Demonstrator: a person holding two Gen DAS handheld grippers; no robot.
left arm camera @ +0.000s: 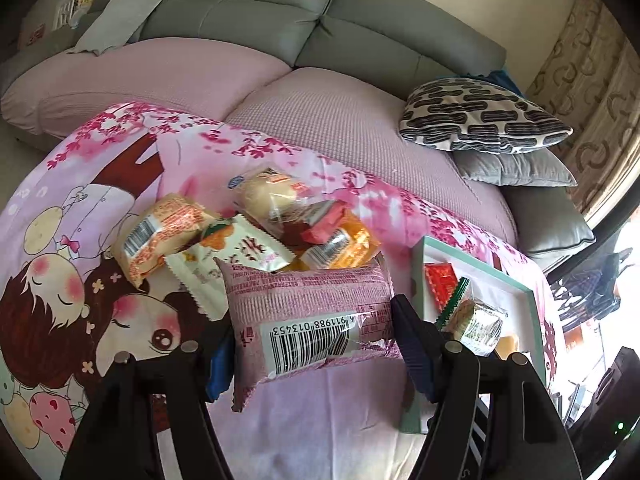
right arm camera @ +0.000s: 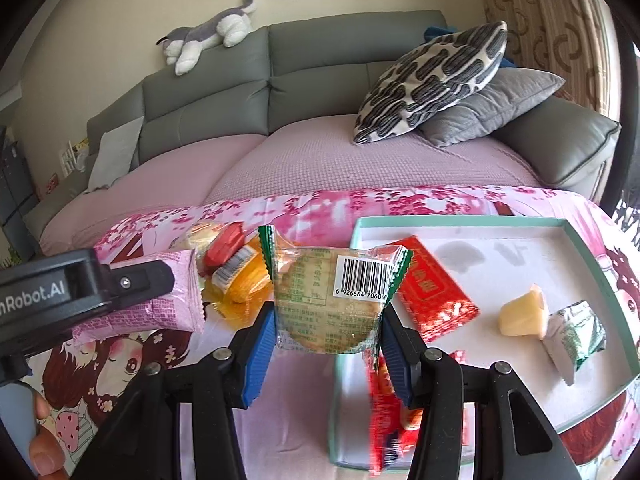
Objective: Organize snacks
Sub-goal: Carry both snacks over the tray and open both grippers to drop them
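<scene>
Left fingers (left arm camera: 312, 344) pinching pink snack pack (left arm camera: 304, 312), held up over worktop. Right fingers (right arm camera: 328, 344) pinching clear cookie pack (right arm camera: 328, 304) beside teal tray (right arm camera: 592, 264).

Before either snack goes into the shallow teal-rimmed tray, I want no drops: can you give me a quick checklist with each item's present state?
1. Left gripper clamped on the pink barcoded wrapper: ok.
2. Right gripper clamped on the clear green-edged biscuit pack: ok.
3. Both packs lifted clear of the snack pile: ok.
4. Bare white floor free in the teal-rimmed tray: ok.
5. Biscuit pack already over the tray: cannot tell.
</scene>
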